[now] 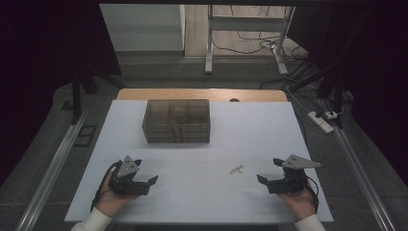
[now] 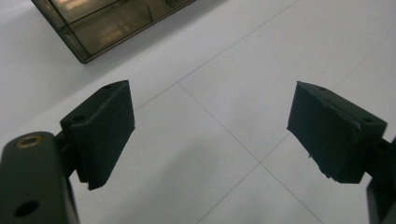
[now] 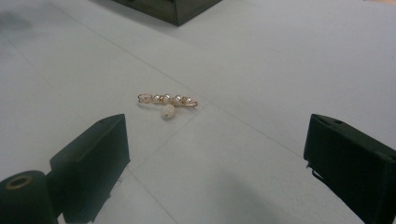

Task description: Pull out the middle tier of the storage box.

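Observation:
A small gold brooch with pearls (image 1: 237,169) lies flat on the white table (image 1: 202,202), right of centre; in the right gripper view the brooch (image 3: 167,102) sits a short way ahead of the jaws. My right gripper (image 1: 269,172) rests near the front right, open, jaws pointing left toward the brooch and apart from it. My left gripper (image 1: 144,173) rests at the front left, open and holding nothing. A smoky transparent box with compartments and drawers (image 1: 176,121) stands at the back centre; its corner (image 2: 107,28) shows in the left gripper view.
A wooden table edge (image 1: 202,94) lies behind the white surface. Beyond it stand a metal desk frame (image 1: 210,43), floor cables and a power strip (image 1: 321,120). Metal rails (image 1: 53,163) run along both sides of the table.

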Motion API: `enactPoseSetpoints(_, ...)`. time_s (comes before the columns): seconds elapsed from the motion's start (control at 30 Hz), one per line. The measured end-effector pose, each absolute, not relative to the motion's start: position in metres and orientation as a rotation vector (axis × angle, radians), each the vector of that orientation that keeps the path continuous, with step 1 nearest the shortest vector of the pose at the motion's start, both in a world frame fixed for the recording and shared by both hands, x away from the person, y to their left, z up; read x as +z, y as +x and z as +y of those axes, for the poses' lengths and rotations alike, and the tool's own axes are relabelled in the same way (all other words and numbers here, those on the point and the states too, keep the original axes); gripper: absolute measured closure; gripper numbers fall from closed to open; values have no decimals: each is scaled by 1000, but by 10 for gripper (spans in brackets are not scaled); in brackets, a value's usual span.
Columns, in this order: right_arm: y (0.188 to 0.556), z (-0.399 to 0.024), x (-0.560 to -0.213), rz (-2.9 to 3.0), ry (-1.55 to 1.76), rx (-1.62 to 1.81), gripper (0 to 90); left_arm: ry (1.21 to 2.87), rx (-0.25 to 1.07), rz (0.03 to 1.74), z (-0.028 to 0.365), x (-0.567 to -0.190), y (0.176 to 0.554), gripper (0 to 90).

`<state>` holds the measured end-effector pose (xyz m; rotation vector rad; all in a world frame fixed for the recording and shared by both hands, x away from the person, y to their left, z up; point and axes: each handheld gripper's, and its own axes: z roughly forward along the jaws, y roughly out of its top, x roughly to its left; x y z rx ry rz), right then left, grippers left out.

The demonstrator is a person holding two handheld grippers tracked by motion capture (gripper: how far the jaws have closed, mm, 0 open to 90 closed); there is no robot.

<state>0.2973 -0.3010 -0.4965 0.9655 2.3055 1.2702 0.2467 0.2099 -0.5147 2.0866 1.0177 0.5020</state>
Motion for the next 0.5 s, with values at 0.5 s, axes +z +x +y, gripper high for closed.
enactPoseSetpoints(0.5, 298, -299, -500, 2324, 953, 1237, 67, 2124, 606, 991, 204, -513, 247, 144)
